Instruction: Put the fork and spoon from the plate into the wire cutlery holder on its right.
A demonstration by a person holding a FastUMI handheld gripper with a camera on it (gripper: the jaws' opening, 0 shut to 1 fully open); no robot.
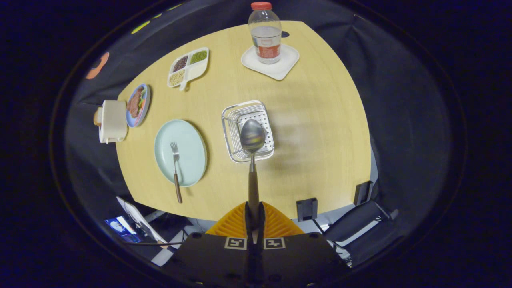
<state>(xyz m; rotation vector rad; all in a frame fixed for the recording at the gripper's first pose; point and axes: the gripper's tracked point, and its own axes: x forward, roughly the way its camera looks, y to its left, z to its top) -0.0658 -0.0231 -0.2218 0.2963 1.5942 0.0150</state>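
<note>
My gripper [254, 212] is shut on the brown handle of a spoon [252, 138], high above the table. The spoon points forward, and its steel bowl hangs over the wire cutlery holder [230, 120], a square silver basket with a perforated white floor. To the holder's left lies a pale green plate [188, 138]. A fork [175, 168] with a brown handle rests on that plate, tines pointing away from me and handle end jutting over the near rim.
On the wooden table [312, 132] beyond the holder, a clear bottle [265, 34] with a red cap stands on a white square coaster [280, 66]. A divided dish of beans [188, 66], a blue plate of food [138, 105] and a white toaster [112, 121] sit at the left.
</note>
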